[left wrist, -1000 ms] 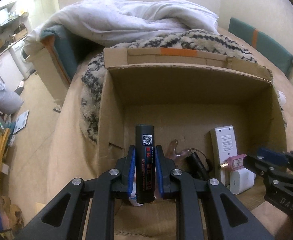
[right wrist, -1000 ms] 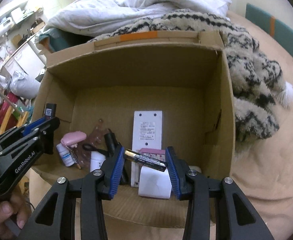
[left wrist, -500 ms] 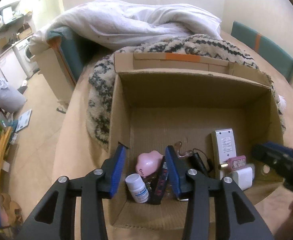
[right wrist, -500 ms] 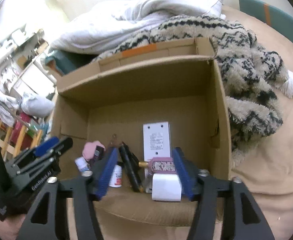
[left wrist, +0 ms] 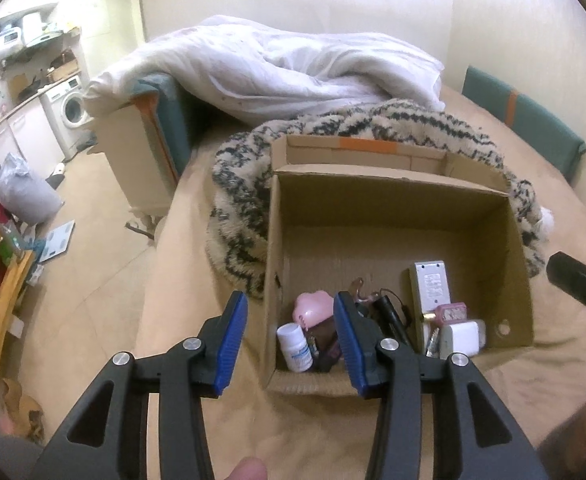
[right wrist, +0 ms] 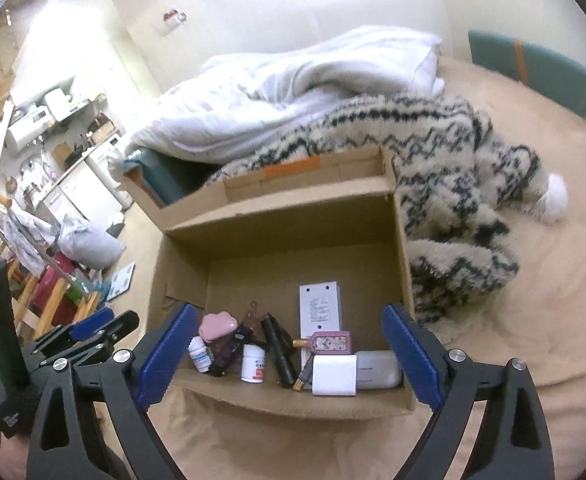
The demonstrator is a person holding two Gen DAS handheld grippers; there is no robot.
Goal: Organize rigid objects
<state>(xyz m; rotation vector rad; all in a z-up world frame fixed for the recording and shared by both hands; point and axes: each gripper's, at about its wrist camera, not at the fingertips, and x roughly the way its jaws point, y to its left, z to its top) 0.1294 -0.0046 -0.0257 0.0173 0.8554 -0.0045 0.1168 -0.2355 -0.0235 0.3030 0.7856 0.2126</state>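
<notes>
Both hand-held grippers, left (left wrist: pixel 291 340) and right (right wrist: pixel 289 356), just spread, empty; battery (right wrist: pixel 303 376) now lies in the cardboard box (right wrist: pixel 401 264); labels unreadable.

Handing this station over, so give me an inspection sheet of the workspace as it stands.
Surface: tan bed cover, bare in front of the box.
Job's things: open cardboard box holds pink case, two white bottles, black torch, white panel, pink flask, battery, white charger, white power bank.
Clutter: patterned blanket against the box; white duvet behind it.
Grippers: left gripper open, empty; right gripper wide open, empty; both have just been opening.
Cables: thin black cord by the torch.
Surroundings: washing machine, shelves and a grey bag on the floor.
</notes>
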